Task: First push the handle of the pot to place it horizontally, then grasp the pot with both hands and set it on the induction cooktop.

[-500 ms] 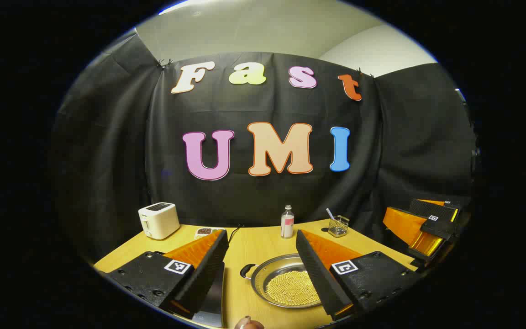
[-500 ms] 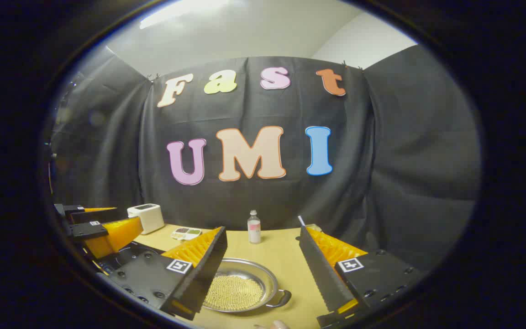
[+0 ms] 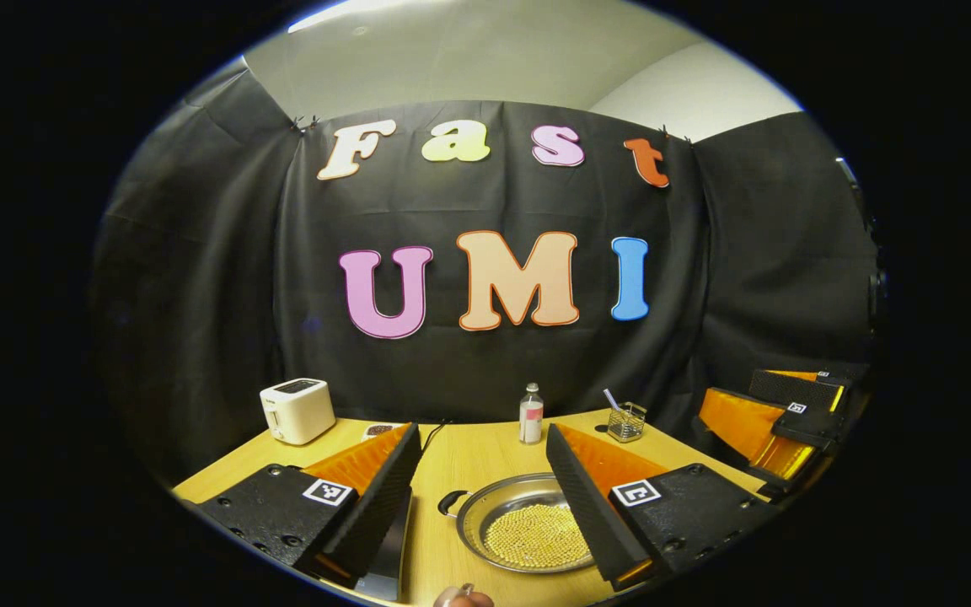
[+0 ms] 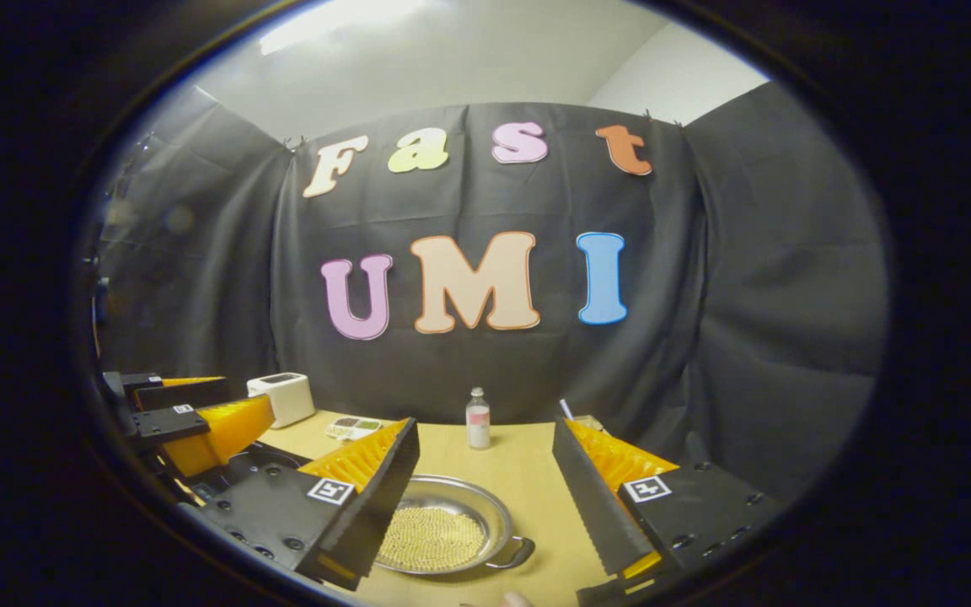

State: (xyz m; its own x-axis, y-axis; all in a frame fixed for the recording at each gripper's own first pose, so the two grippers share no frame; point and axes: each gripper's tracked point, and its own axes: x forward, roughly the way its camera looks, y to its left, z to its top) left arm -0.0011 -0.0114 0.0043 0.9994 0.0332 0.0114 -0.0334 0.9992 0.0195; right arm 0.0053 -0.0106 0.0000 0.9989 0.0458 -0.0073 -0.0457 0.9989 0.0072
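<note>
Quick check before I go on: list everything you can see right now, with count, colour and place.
pot: 1, silver, yellow beads inside, table front centre
cooktop: 1, black, left of pot
toaster: 1, white, back left
bottle: 1, clear, back centre
wire cup: 1, metal, back right
tray: 1, by toaster
table: 1, wooden
left gripper: open, above pot
right gripper: open, above pot
fingertip: 1, bottom edge
</note>
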